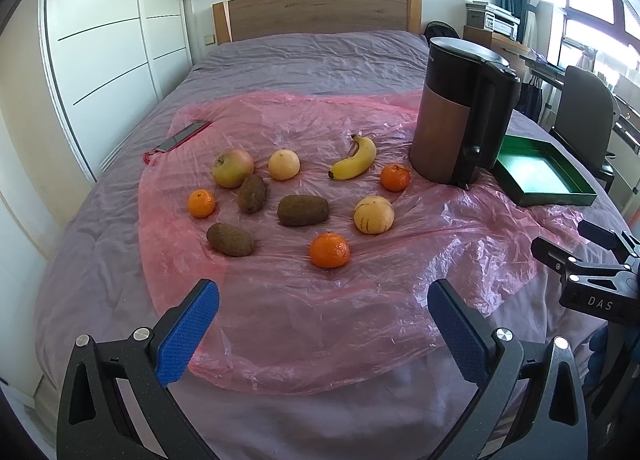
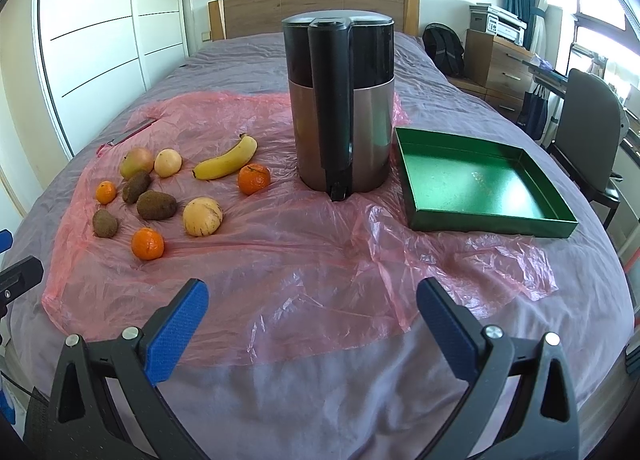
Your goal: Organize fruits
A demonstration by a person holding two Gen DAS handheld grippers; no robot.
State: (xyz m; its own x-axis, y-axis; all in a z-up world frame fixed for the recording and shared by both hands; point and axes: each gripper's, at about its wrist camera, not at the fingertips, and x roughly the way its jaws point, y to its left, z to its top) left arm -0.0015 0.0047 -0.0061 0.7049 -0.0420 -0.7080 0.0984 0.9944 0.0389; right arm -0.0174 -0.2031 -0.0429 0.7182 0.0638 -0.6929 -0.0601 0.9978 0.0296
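A bed (image 1: 320, 60) under pink plastic sheet (image 1: 300, 300) fills the room. Left of the kettle (image 2: 342, 108) lie the fruits (image 1: 303, 210); right of it sits the green tray (image 2: 480, 184), whole only in the right view. Left gripper (image 1: 323, 320) and right gripper (image 2: 312, 316) gape wide, holding nothing.
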